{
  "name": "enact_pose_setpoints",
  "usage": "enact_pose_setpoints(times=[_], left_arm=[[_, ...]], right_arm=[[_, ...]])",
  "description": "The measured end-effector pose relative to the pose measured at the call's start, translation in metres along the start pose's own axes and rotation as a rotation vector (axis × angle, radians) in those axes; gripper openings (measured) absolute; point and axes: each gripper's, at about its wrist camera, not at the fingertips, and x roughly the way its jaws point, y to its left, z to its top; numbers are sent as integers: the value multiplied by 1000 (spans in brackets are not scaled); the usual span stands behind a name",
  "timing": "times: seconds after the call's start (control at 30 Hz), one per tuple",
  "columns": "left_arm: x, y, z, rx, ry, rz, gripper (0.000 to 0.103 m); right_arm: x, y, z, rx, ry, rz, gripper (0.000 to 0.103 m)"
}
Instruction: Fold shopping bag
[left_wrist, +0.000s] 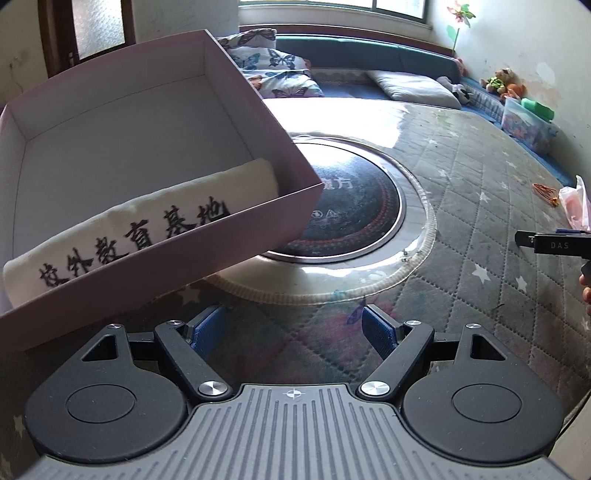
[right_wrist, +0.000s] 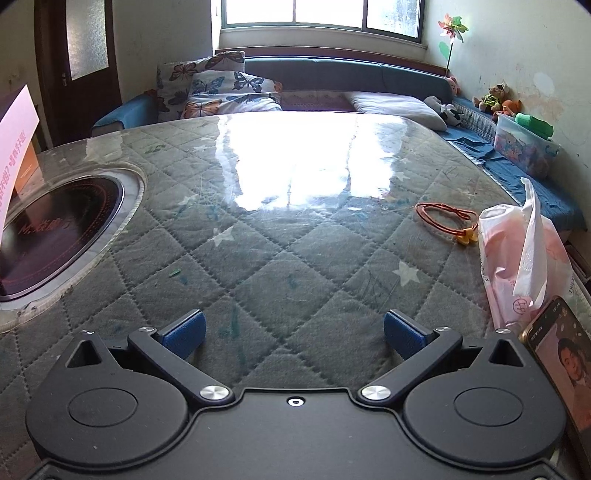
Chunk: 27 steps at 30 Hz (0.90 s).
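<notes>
A folded white cloth shopping bag (left_wrist: 140, 229) printed with black Chinese characters lies rolled inside a shallow pink cardboard box (left_wrist: 258, 206), against the box's near wall, on a round table covered with a quilted grey-green star-patterned cloth (left_wrist: 461, 206) under a glossy clear sheet. The box sits at the table's left side, partly overlapping a round black induction cooktop (left_wrist: 354, 206) set into the tabletop with a metal ring around it.

The left gripper (left_wrist: 293, 328) hovers low over the cloth just in front of the box – its blue-padded fingers (left_wrist: 207, 326) stand wide apart and hold nothing. The right gripper (right_wrist: 293, 330) is likewise spread, its blue pads (right_wrist: 404, 334) well apart above bare quilted cloth, empty; in the left wrist view its black body shows at the far right edge beside part of a hand (left_wrist: 585, 288).

On the right side of the table lie a looped orange cord (right_wrist: 443, 216) and, just beside it, a pink and white plastic bag (right_wrist: 517, 258) with a white sheet sticking up from it. A phone (right_wrist: 565, 362) with a lit screen leans at the right edge, near the plastic bag. Beyond the table – a blue bench with butterfly-print pillows (right_wrist: 218, 90), a white pillow (right_wrist: 399, 105), stuffed toys (right_wrist: 496, 98) and a clear storage bin (right_wrist: 524, 144) beneath a bright window.
</notes>
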Motion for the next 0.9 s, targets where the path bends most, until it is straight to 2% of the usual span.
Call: enact_pose_setpoints(times=[0.9], left_arm=[[-19,74,-31,-104,58,190,81]], right_arm=[[13,-21,3,21,-59,-10,103]])
